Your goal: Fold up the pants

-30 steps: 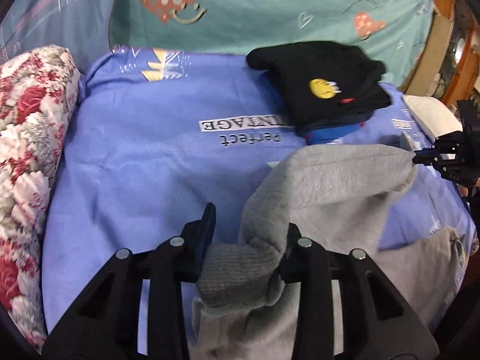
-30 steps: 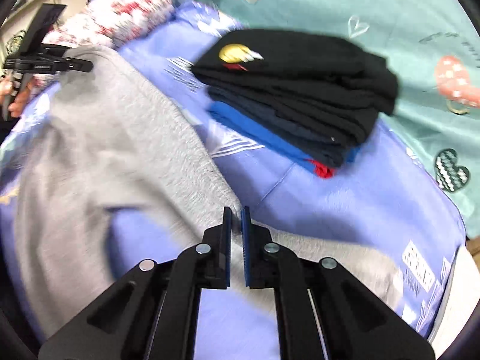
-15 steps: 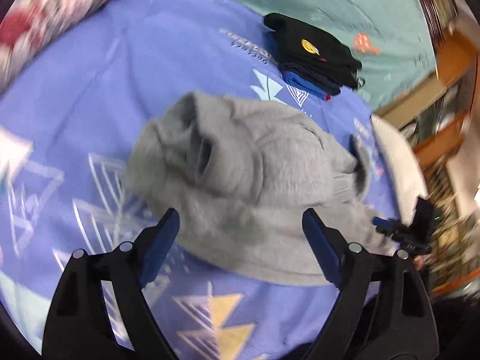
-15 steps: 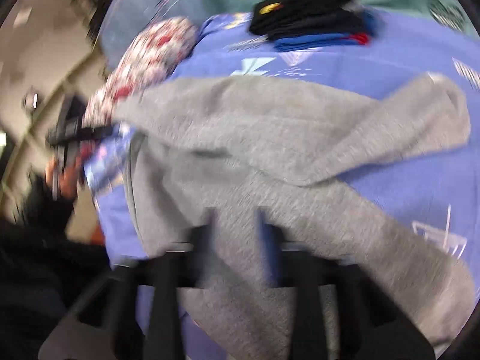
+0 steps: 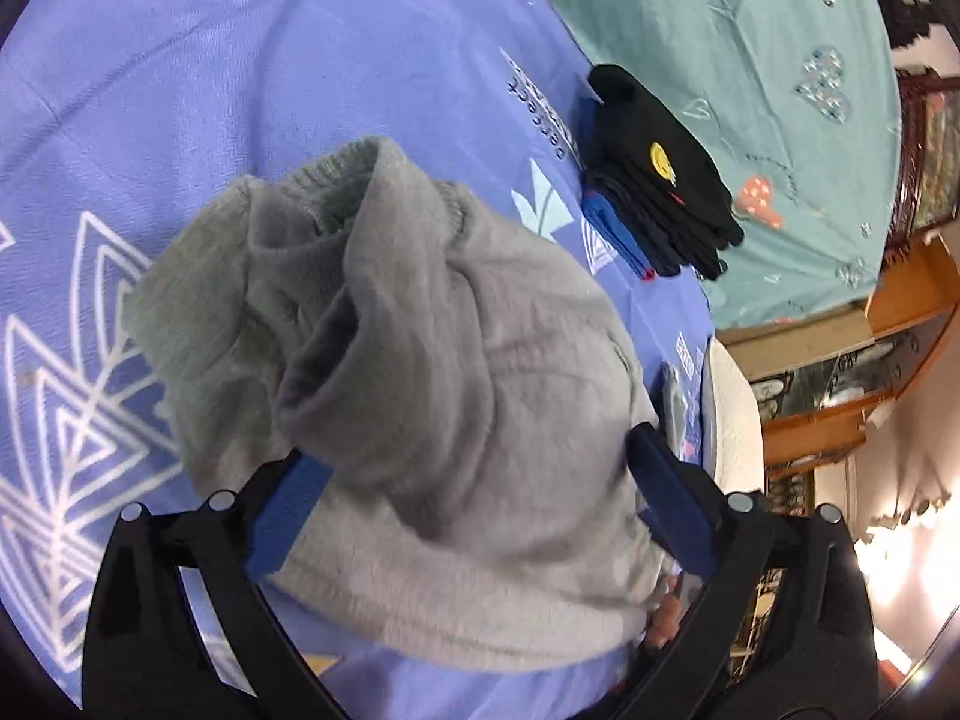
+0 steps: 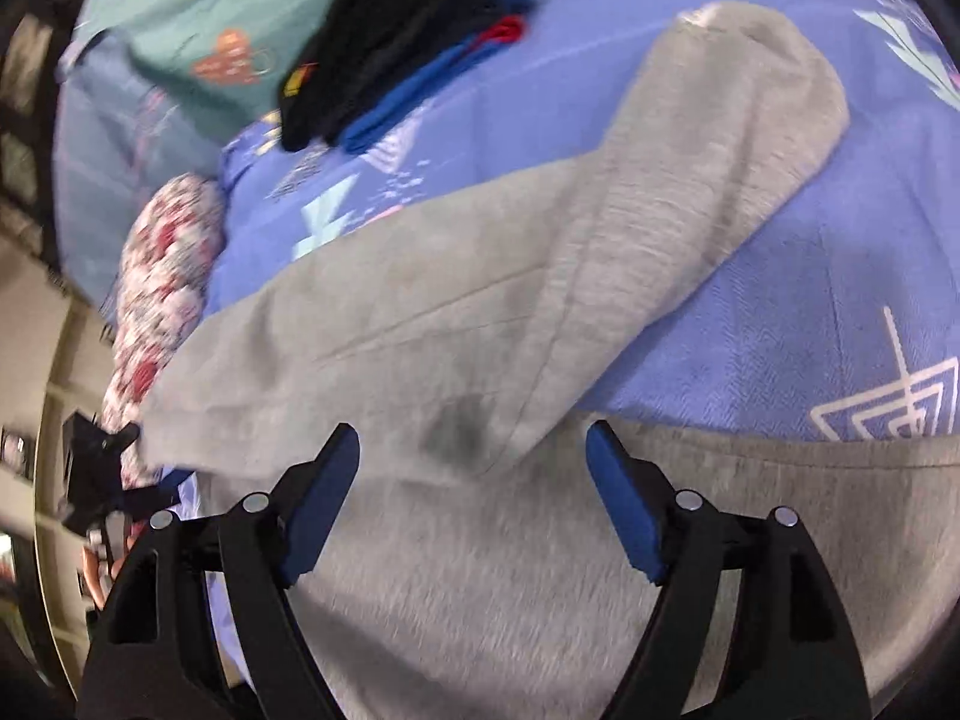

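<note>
Grey sweatpants (image 5: 432, 360) lie in a rumpled heap on the blue printed bedsheet (image 5: 240, 90), ribbed cuffs bunched at the far end. My left gripper (image 5: 480, 480) hovers just over the heap. Its jaws are opening wide and the blue pads (image 5: 288, 516) stand clear of the cloth on both sides. In the right wrist view the pants (image 6: 480, 312) spread flat, one leg (image 6: 738, 138) laid slantwise across the sheet. My right gripper (image 6: 474, 462) hangs above the waist part, its jaws opening, with nothing pinched. The left gripper (image 6: 96, 468) shows at the far left edge.
A stack of folded dark clothes (image 5: 660, 180) with a yellow badge sits at the sheet's far side, in front of a teal heart-print cloth (image 5: 750, 90). A floral pillow (image 6: 162, 288) lies along one side. The white mattress edge (image 5: 729, 396) and wooden furniture (image 5: 900, 312) bound the other side.
Both grippers let go of the grey pants and opened wide. Both dropped lower and rolled, so the views tilted. The pants fell from hanging to lying on the sheet.
</note>
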A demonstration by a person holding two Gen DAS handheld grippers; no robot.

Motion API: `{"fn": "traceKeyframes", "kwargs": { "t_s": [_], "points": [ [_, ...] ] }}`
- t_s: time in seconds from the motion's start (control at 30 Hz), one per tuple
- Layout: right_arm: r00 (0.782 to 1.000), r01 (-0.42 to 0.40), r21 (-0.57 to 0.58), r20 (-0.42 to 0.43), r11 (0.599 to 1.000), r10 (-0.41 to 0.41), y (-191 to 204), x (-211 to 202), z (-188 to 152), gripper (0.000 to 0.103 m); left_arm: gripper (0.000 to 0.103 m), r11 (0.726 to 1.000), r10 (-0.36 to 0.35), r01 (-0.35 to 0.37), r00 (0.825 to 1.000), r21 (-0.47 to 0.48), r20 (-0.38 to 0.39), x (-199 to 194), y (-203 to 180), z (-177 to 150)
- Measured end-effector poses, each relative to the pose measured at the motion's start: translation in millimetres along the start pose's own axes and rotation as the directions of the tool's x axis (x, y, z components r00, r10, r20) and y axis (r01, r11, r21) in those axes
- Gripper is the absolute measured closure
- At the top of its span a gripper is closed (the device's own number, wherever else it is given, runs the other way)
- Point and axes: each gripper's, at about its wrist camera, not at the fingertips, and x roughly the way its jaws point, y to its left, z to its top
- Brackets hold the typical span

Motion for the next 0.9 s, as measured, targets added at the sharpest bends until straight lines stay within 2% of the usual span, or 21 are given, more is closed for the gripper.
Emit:
{"fn": "traceKeyframes", "kwargs": {
  "t_s": [0.03,0.07,0.1,0.13,0.17,0.2,0.27,0.33,0.4,0.5,0.53,0.57,0.63,0.7,0.8,0.9],
  "points": [
    [1.000,-0.018,-0.006,0.009,1.000,0.018,1,2,2,0.025,0.011,1.000,0.006,-0.006,1.000,-0.005,0.010,3,0,3],
    [0.998,-0.054,-0.035,0.020,0.998,0.055,6,4,3,0.045,0.020,1.000,0.020,-0.020,0.999,-0.003,0.033,3,-2,7],
    [0.998,-0.055,-0.051,0.012,0.997,0.055,8,8,5,0.082,0.050,1.000,0.025,-0.025,0.998,0.009,0.053,3,-4,10],
    [0.998,-0.068,-0.044,0.014,0.997,0.068,6,8,6,0.089,0.060,0.999,0.033,-0.034,0.998,0.024,0.056,3,-5,15],
    [0.993,-0.114,-0.029,0.031,0.993,0.115,2,4,7,0.094,0.061,0.999,0.036,-0.038,0.998,0.027,0.056,3,-6,19],
    [0.984,-0.167,-0.025,0.061,0.986,0.168,1,-6,7,0.096,0.065,0.999,0.038,-0.040,0.998,0.032,0.052,3,-7,24],
    [0.971,-0.212,-0.061,0.098,0.975,0.217,4,-25,4,0.096,0.070,0.998,0.038,-0.041,0.998,0.050,0.051,0,-12,31],
    [0.946,-0.290,-0.118,0.115,0.950,0.303,17,-52,-4,0.096,0.074,0.995,0.034,-0.041,0.997,0.088,0.071,-13,-18,38],
    [0.926,-0.339,-0.197,0.104,0.920,0.363,35,-76,-19,0.096,0.075,0.990,0.023,-0.036,0.995,0.139,0.095,-30,-27,44],
    [0.904,-0.389,-0.323,0.044,0.863,0.424,61,-100,-49,0.097,0.075,0.978,0.020,-0.044,0.993,0.205,0.114,-57,-27,46],
    [0.905,-0.392,-0.352,0.017,0.850,0.424,65,-103,-61,0.097,0.075,0.975,0.033,-0.056,0.993,0.214,0.111,-61,-22,44],
    [0.916,-0.377,-0.358,-0.008,0.854,0.401,64,-99,-72,0.097,0.075,0.974,0.053,-0.073,0.994,0.216,0.097,-61,-14,42],
    [0.935,-0.348,-0.329,-0.056,0.878,0.350,57,-79,-84,0.097,0.075,0.973,0.116,-0.124,0.992,0.197,0.053,-47,9,33],
    [0.959,-0.285,-0.283,-0.092,0.916,0.270,39,-52,-95,0.097,0.075,0.971,0.159,-0.158,0.987,0.177,0.009,-30,29,24],
    [0.960,-0.276,-0.233,-0.107,0.932,0.258,23,-37,-102,0.097,0.075,0.970,0.165,-0.167,0.986,0.176,0.027,-25,38,11],
    [0.958,-0.288,-0.263,-0.074,0.921,0.279,33,-46,-101,0.097,0.075,0.971,0.154,-0.161,0.987,0.179,0.051,-33,34,8]
  ]
}}
